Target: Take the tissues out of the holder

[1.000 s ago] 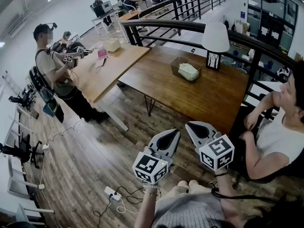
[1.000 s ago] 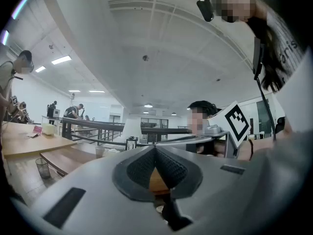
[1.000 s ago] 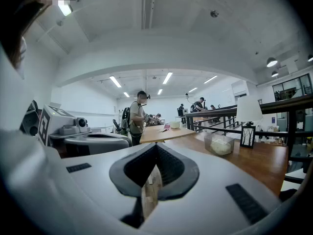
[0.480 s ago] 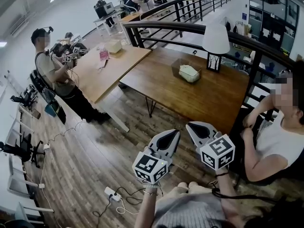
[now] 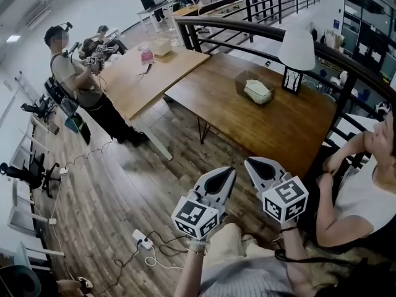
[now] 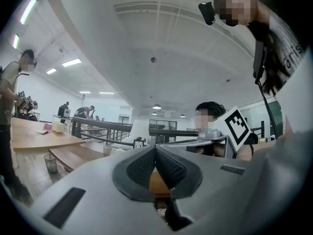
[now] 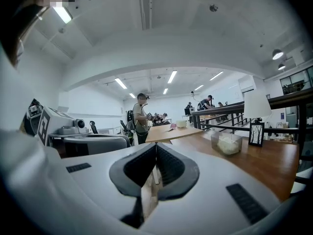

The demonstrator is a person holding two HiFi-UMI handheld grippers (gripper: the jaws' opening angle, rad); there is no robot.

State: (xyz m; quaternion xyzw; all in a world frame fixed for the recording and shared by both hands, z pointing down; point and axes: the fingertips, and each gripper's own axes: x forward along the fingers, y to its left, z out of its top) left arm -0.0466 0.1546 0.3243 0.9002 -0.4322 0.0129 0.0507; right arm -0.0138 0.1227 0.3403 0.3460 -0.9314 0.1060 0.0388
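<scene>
A clear holder (image 5: 256,86) with white tissues (image 5: 258,91) in it stands on the dark wooden table (image 5: 247,113), far ahead of me. The right gripper view shows the same holder (image 7: 227,141) at the right. My left gripper (image 5: 226,175) and right gripper (image 5: 253,164) hang side by side close to my body, well short of the table. Both are shut, pads touching, with nothing between them. The left gripper (image 6: 155,150) and the right gripper (image 7: 156,147) each show closed tips in their own views.
A white-shaded lamp (image 5: 296,51) stands beside the holder. A seated person (image 5: 356,190) is at the table's right end. Another person (image 5: 77,85) works at a lighter table (image 5: 145,82) to the left. A black railing (image 5: 247,30) runs behind; a power strip (image 5: 141,239) lies on the wooden floor.
The view has shifted a little, so the table and holder sit slightly lower and to the right. Both grippers have stayed shut and kept their place near my body.
</scene>
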